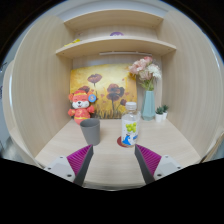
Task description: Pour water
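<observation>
From the gripper view we see our tool [113, 160] held wide open over the near part of the surface [110, 172], its two pink pads [82, 158] well apart and nothing between them. It has hold of nothing.

The bottle [129, 125] stands upright ahead of the fingers, a little toward the right one, on a small round coaster [126, 143]. The cup [91, 131], grey and upright, stands just beside it to the left, the two near each other but not touching. We cannot tell whether the bottle's cap is on or how full it is.

We judge that the task is at its opening step: the approach, with no grasp yet made. The next move calls for bringing the tool forward and slightly right so the bottle sits between the pads, closing on its body, then lifting and tilting it over the cup.

Around them: a plush toy [79, 103] stands behind the cup against a flower picture [105, 88], a vase [148, 103] with flowers is behind the bottle to the right, and a small plant [161, 114] sits beside it. A shelf [115, 43] runs above. Nothing blocks the way to the bottle; the closeness of the cup is the main thing to mind when the left finger goes in.
</observation>
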`<state>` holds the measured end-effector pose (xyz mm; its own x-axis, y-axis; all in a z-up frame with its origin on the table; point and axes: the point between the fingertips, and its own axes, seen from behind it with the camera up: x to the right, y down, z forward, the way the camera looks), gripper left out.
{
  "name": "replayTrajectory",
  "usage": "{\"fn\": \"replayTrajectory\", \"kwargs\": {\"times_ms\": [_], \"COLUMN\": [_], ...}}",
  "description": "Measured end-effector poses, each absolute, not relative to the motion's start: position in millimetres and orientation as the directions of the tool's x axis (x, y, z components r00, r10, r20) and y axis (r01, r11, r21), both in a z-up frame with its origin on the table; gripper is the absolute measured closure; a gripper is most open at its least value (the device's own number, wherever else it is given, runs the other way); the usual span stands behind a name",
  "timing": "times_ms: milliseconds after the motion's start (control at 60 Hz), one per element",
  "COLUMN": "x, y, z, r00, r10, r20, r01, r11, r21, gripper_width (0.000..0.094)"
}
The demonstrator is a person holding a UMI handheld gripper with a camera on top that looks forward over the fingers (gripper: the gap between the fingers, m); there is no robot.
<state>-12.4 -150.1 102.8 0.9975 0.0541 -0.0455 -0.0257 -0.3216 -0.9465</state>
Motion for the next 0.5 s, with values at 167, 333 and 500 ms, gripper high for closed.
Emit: {"fn": "replayTrajectory", "kwargs": {"times_ms": [167,333,500], "x": [-24,-21,-22], "y": [-173,-188,-196], "z": [143,175,183], "r00": [0.996,0.997,0.997], "r10": [0.086,0.075,0.071], "r20": [-0.038,-0.020,-0.027], "r01": [-0.015,-0.005,-0.013], "r11": [-0.257,-0.196,-0.185], "r21": [-0.966,-0.981,-0.983], "gripper_width": [0.0073,0.0077,0.0075]}}
